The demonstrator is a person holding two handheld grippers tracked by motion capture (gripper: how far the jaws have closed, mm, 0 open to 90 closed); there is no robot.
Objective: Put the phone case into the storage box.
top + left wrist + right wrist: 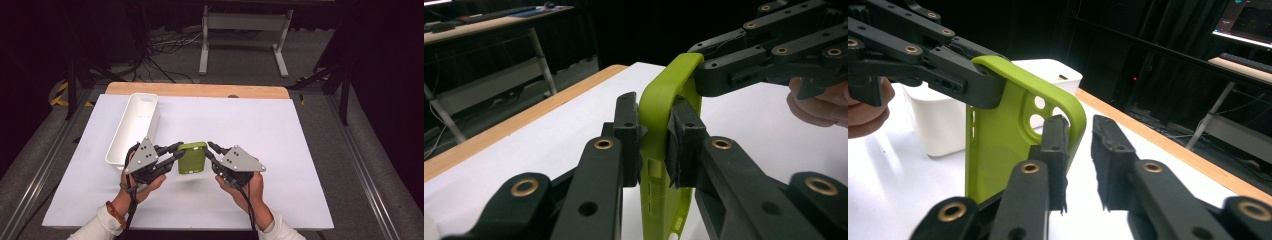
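Left hand-held gripper [655, 135] clamps green phone case [664, 110] above desk [300, 150], right of white bin [132, 127]; right hand-held gripper [1079, 145] released, apparently clear. Keep left grip steady.

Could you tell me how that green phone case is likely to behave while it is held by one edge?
The green phone case looks like a thin, hollow shell, so it is probably light. The left tongs pinch only its rim, so it may flex or pivot. Its smooth, matte surface suggests rubbery plastic, likely grippy rather than slippery. The right tongs stand open beside its edge.
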